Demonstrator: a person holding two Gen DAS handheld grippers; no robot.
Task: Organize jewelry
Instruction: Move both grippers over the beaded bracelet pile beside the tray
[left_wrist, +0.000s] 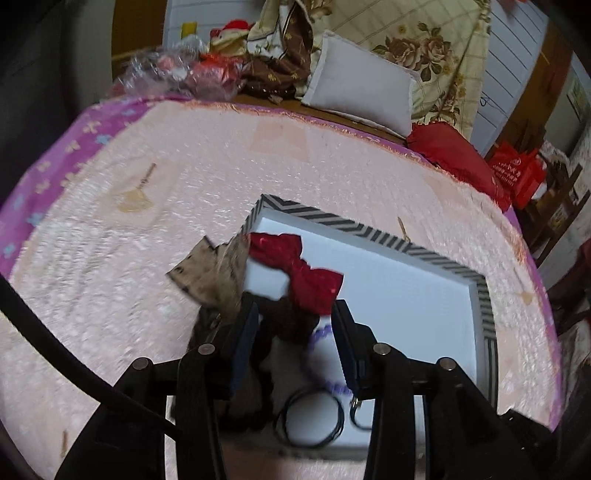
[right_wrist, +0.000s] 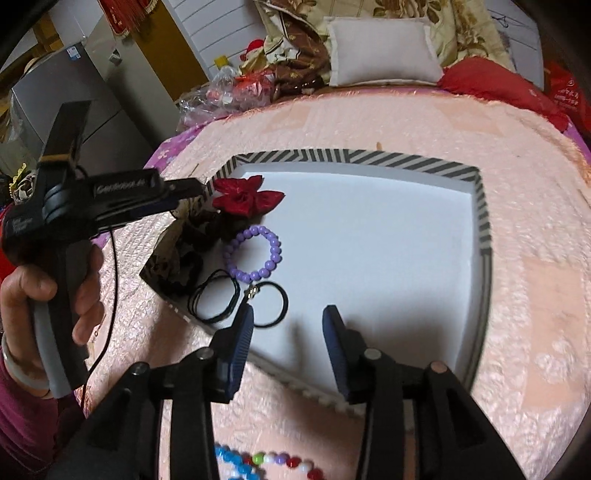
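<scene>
Left gripper (left_wrist: 295, 317) and right gripper (right_wrist: 288, 328) — jaws apart, empty.

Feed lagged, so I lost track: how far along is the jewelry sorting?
Done: red bow, purple bead bracelet and black hair ties lie in the striped tray. In hand: nothing; left gripper and right gripper are open. Left: a colourful bead string lies on the pink cover, outside the tray.

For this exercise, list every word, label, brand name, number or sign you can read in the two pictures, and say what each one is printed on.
"GenRobot.AI", as best it reads, slightly blurred: on the side of the left gripper held in the person's hand.
White print on the red bag: too small to read.
Blue sticker on the grey cabinet: too small to read.
Nothing else is readable.
</scene>
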